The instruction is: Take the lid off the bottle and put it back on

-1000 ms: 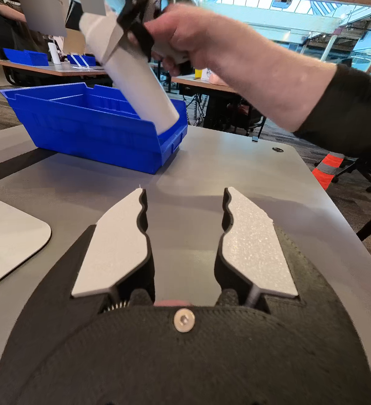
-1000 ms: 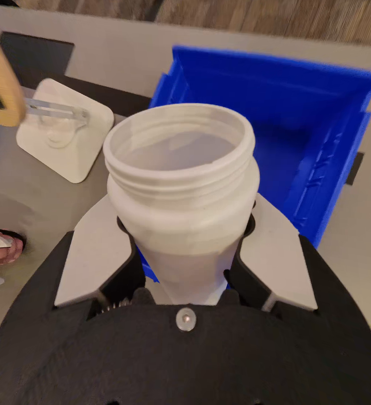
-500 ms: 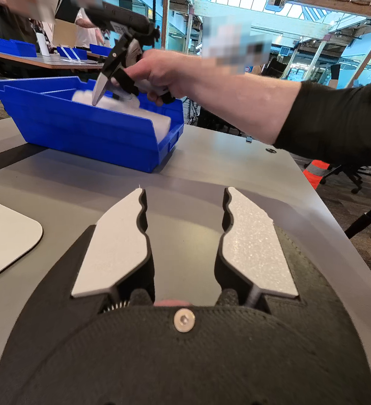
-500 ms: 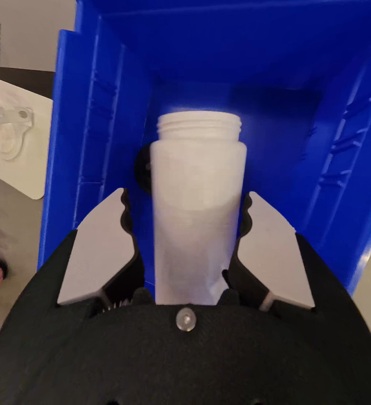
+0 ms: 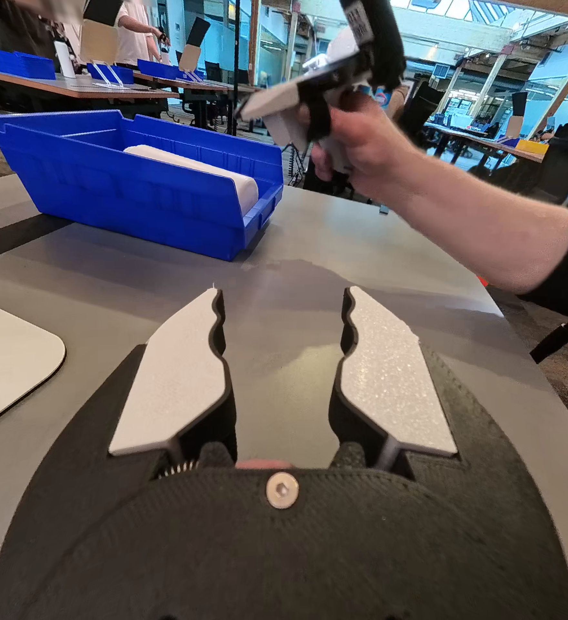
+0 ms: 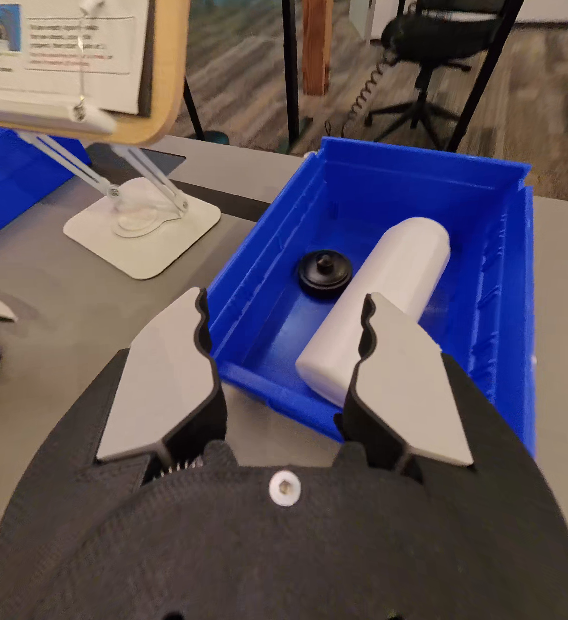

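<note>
In blue bin [image 6: 497, 275]: white bottle [image 6: 376, 302] on side, black lid [image 6: 324, 273] off, just beside it on bin floor; right gripper [image 6: 282, 315] above bin's near end, jaws wide, empty; left gripper [image 5: 282, 312] low over grey table [image 5: 309, 241], jaws wide, empty; white stand base [image 6: 141, 231] left of bin

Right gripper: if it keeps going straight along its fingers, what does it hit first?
Probably the blue bin: its near wall sits right ahead of the open right gripper. If it clears that rim, next comes the white bottle lying in the bin. The gripper's height above the rim is unclear.
</note>
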Demonstrator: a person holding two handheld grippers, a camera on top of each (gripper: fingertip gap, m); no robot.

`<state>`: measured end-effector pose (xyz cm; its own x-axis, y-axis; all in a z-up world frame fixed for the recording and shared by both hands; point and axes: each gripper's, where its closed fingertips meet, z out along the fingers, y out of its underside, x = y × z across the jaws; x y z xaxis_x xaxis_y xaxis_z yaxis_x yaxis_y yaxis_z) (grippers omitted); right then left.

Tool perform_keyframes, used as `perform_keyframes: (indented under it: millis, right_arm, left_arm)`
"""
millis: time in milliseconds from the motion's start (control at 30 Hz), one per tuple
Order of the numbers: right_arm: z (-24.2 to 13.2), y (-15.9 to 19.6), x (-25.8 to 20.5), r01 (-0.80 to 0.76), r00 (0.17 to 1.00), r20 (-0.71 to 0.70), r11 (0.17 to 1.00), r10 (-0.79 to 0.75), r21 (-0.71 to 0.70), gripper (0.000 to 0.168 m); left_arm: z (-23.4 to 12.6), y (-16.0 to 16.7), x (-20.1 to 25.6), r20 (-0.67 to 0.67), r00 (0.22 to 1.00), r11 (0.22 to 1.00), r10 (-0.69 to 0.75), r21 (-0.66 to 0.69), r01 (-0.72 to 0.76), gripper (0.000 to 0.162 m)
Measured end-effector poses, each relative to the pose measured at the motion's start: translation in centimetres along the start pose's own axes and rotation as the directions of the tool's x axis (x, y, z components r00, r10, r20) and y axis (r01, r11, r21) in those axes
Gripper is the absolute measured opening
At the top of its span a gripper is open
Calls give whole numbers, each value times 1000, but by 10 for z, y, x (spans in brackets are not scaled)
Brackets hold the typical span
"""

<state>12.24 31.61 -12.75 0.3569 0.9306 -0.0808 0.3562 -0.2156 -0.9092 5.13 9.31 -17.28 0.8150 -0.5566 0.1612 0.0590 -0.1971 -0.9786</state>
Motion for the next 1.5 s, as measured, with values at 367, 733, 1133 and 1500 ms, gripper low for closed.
perform_keyframes:
  millis: [367,733,1133,1500]
  right_arm:
    - [-29,83,7,-135,991,44,981,130,140,83]
    - [-12,99,-1,0,999,-32,1000,0,5,90]
    - [-9,102,0,62,994,-85,998,-63,-24,90]
    - [-9,100,4,72,991,-114,997,-74,-21,93]
  left_arm:
    - [2,2,-1,16,1000,1000,17,-15,-16,61]
    - [4,3,-1,22,999,999,25,-31,-25,62]
    - [4,4,-1,20,1000,999,24,-34,-23,64]
    - [0,3,-4,63,997,998,50,-29,-49,71]
